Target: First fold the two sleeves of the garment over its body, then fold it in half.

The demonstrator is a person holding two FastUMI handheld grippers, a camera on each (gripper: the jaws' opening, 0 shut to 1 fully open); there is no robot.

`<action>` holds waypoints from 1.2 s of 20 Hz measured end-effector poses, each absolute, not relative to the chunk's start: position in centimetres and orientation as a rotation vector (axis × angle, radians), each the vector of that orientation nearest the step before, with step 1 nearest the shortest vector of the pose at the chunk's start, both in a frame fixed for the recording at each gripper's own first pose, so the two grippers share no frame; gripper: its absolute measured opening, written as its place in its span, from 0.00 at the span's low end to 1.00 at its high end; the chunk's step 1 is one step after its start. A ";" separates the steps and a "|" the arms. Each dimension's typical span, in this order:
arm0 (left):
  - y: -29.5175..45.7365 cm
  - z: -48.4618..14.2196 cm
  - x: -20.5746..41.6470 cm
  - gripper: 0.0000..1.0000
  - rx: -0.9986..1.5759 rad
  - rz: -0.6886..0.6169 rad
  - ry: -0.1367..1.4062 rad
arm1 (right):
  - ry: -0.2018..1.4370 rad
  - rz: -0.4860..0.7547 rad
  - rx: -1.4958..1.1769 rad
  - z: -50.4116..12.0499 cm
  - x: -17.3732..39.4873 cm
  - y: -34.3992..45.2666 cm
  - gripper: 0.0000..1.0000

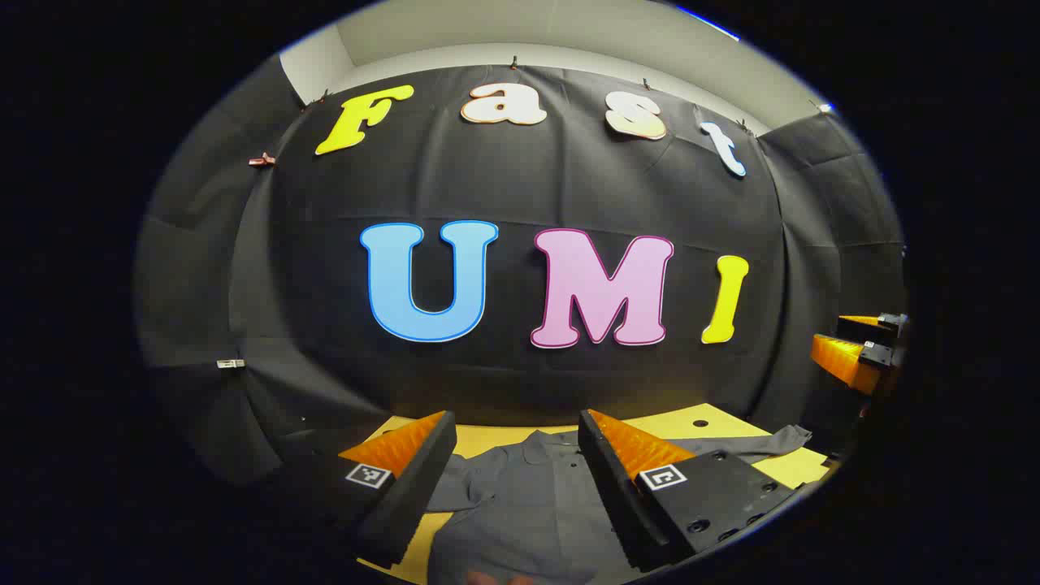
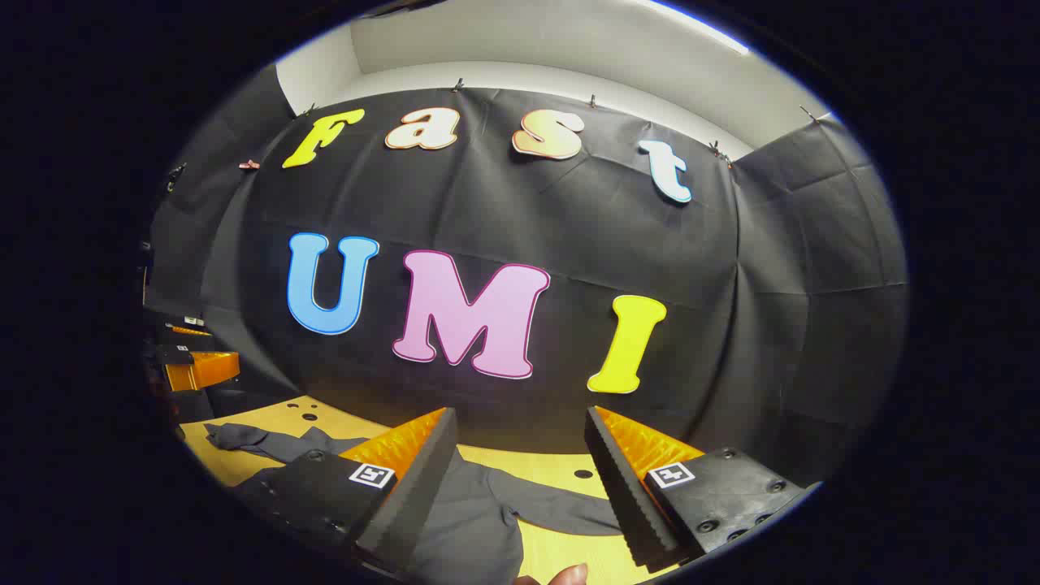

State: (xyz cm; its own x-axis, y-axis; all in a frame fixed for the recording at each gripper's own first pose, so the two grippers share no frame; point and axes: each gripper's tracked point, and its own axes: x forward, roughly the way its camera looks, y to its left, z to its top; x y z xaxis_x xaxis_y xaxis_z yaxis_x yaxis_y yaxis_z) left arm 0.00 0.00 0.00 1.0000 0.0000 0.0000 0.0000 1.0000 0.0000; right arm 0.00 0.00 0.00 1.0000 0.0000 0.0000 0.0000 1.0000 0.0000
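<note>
In the left gripper view the left gripper (image 1: 516, 455) is held above the near part of the table with its jaws set wide and nothing between them; through the gap the dark grey collared shirt (image 1: 528, 504) is seen lying flat on the yellow tabletop (image 1: 731, 422). One sleeve (image 1: 747, 445) is stretched out to the right toward the table's far right corner, not yet folded over the body, and a strip of bare table is left between the collar and the black cloth wall (image 1: 520, 195) behind. The right gripper (image 1: 857, 345) is seen at the right edge of that view, raised well clear of the shirt. In the right gripper view the right gripper (image 2: 520, 455) is likewise carried with jaws wide apart and empty, above the table; the shirt (image 2: 479, 520) is spread below it, with one sleeve (image 2: 252, 439) reaching left and the other (image 2: 561, 508) lying to the right over bare tabletop (image 2: 528, 463), where a small dark hole is marked. The left gripper (image 2: 195, 357) is glimpsed at the left edge, its jaw state not to be told there. A white wall (image 2: 569, 49) is shown above the cloth. The shirt's lower hem is cut off by the view edges, and a fingertip (image 2: 569, 575) is partly seen at the bottom.
</note>
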 end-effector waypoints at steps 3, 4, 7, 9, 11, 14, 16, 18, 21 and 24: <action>0.2 -0.1 0.5 0.95 0.004 0.009 0.006 | 0.013 -0.008 0.003 -0.4 0.4 -0.5 0.97; 0.1 0.0 0.7 0.95 0.008 0.010 0.003 | 0.014 -0.011 0.003 -0.5 0.4 -0.7 0.97; -0.3 0.3 1.1 0.95 0.020 0.011 -0.005 | 0.022 -0.014 0.003 -0.7 0.9 -1.1 0.97; -0.7 0.3 1.3 0.95 0.021 0.007 -0.004 | 0.028 -0.011 0.008 -1.0 1.0 -1.2 0.97; -1.0 0.2 1.4 0.95 0.022 0.008 0.000 | 0.030 -0.007 0.007 -1.1 1.2 -1.3 0.98; -1.5 -0.1 1.5 0.95 0.024 0.010 0.005 | 0.031 -0.002 0.008 -1.3 1.3 -1.6 0.97; -1.9 -0.2 1.6 0.95 0.019 0.013 0.008 | 0.046 -0.023 0.016 -2.1 1.8 -2.9 0.97; -2.6 -0.3 1.7 0.95 0.010 0.009 0.008 | 0.088 -0.070 0.019 -3.9 2.7 -5.7 0.97; -4.1 -0.8 2.1 0.95 0.015 -0.002 0.015 | 0.164 -0.149 0.019 -8.3 4.0 -11.7 0.97; -6.0 -1.4 2.6 0.95 0.027 -0.014 0.016 | 0.263 -0.217 0.008 -14.3 5.3 -17.9 0.97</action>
